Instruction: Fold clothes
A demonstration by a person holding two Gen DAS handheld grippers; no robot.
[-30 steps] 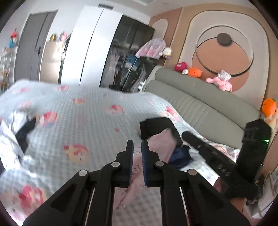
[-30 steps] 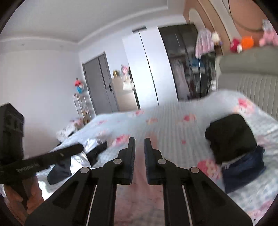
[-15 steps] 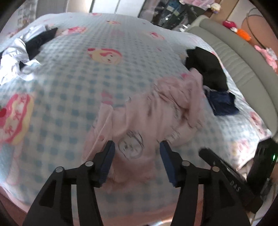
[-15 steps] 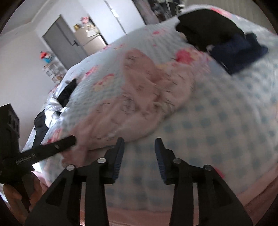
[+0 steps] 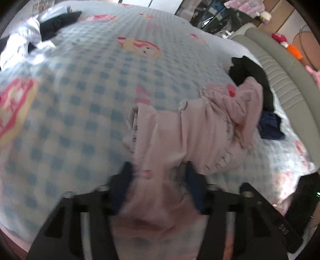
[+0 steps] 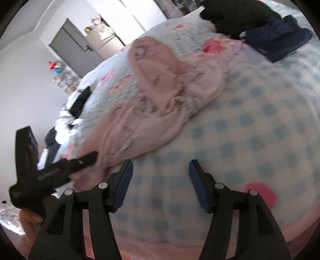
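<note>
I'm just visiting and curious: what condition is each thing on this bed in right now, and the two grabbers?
Pink garment: crumpled, unfolded.
Left gripper: jaws have just been closing, pink cloth between them.
Right gripper: jaws have just been opening, nothing between them.
Black garment: folded.
Navy garment: lying beside it.
White and black clothes: heaped.

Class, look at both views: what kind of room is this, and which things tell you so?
Most likely a bedroom: a bed with a checked cartoon bedspread, a padded grey headboard, and a wardrobe by the door.

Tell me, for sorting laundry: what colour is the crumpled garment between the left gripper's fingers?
Pale pink crumpled garment with small printed figures, clearest in the right wrist view.
</note>
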